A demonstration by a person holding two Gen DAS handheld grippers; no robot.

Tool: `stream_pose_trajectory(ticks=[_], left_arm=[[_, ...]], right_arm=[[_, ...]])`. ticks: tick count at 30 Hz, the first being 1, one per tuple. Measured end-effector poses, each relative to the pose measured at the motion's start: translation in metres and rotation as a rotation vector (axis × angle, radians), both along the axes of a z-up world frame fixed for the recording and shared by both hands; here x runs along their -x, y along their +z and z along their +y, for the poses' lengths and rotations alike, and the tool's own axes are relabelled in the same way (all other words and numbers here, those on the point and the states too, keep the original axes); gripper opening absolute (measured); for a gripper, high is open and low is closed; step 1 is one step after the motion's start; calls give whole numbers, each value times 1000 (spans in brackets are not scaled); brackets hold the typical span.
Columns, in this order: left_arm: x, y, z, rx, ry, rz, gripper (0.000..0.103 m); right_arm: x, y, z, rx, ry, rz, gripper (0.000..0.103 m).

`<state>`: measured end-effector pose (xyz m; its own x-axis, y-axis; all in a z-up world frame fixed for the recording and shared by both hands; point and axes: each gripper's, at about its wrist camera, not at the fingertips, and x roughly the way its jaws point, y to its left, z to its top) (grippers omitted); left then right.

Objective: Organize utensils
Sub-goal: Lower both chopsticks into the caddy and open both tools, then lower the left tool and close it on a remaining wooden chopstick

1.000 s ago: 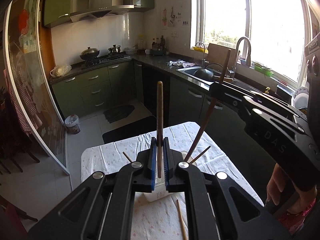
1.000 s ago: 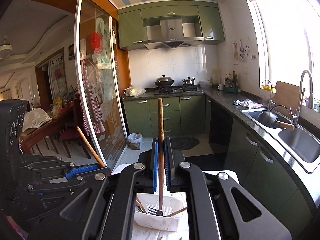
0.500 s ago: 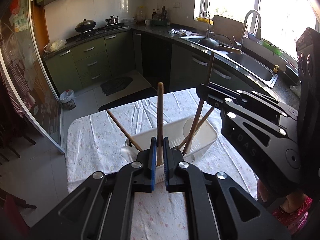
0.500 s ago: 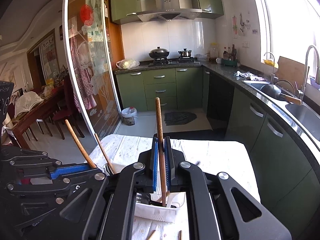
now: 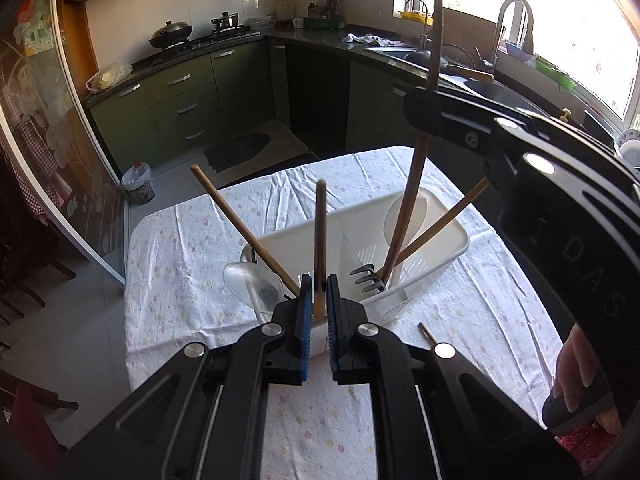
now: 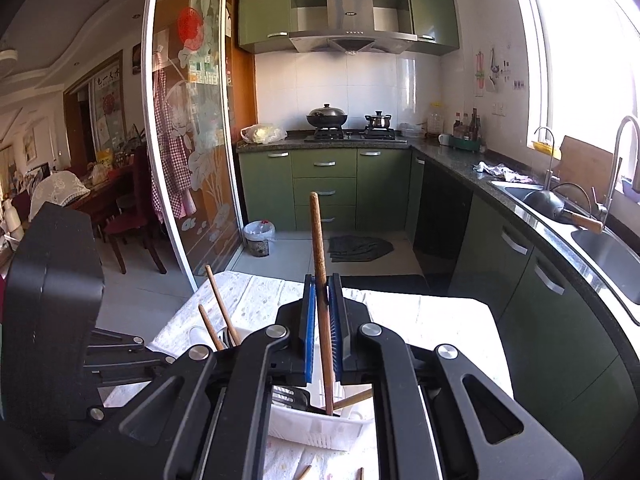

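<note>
A white slotted basket [image 5: 434, 242] stands on the cloth-covered table [image 5: 180, 280]. My left gripper [image 5: 319, 282] is shut on an upright wooden utensil handle [image 5: 320, 232] at the basket's near end; the handle's lower end is hidden behind the fingers. My right gripper [image 6: 323, 312] is shut on another wooden handle [image 6: 318, 240], whose lower end stands inside the basket [image 6: 320, 428]. From the left wrist view the right gripper [image 5: 424, 114] hangs over the basket with its handle [image 5: 412, 200] slanting down beside dark fork tines [image 5: 366, 280]. Two more wooden handles [image 5: 244, 226] [image 5: 444, 224] lean in the basket.
A metal spoon [image 5: 250, 284] lies at the basket's left end. Loose wooden sticks [image 5: 427, 332] [image 6: 302, 472] lie on the cloth near the basket. A hand [image 5: 580, 376] grips the right tool. Green cabinets, the sink counter [image 6: 560, 216] and a glass sliding door [image 6: 188, 152] surround the table.
Both grippers have come down toward the table with their wooden-handled utensils. The basket now fills the middle of the left view, and the right utensil's end stands in it.
</note>
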<state>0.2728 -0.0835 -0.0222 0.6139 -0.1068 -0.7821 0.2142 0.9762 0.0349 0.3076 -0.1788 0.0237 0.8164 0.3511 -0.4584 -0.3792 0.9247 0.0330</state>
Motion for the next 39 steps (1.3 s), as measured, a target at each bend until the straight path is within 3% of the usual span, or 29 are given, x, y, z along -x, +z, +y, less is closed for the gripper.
stream_pose_trajectory(ticks=[2,6,9,10,11,12,14,21,31,35,39], left_arm=[[-1,-3,1,-4,9,1,21],[3,-3,-1,-3,-12,-8,27],[7,3,-1,2,-18,-29,49],[10,5,-3,-7,-25,-37,61],[13,6,-4,-10,-24,-49,70],[17,8,-4,-15,-21,-66,71],[21,10,-5,-32,-24,-82,71],[15,11,5,23,-2,-45,71],[29,27,9,75,-18,-68,71],[52,33,6,110,-54,-74,71],[80,0,-13,112,-134,43,71]], right_arm=[[-2,-4,3,6,0,9,7],[-4,-12,9,35,1,18,7],[-6,-18,17,79,15,32,8],[-8,-19,16,68,19,43,8],[-8,-20,15,60,21,46,16],[-9,-20,14,62,18,45,29],[-9,-21,12,45,19,46,37],[1,-10,0,-8,23,41,37],[23,10,-27,-102,49,33,38],[52,15,-47,-130,50,21,48],[81,-8,-79,-132,9,86,54]])
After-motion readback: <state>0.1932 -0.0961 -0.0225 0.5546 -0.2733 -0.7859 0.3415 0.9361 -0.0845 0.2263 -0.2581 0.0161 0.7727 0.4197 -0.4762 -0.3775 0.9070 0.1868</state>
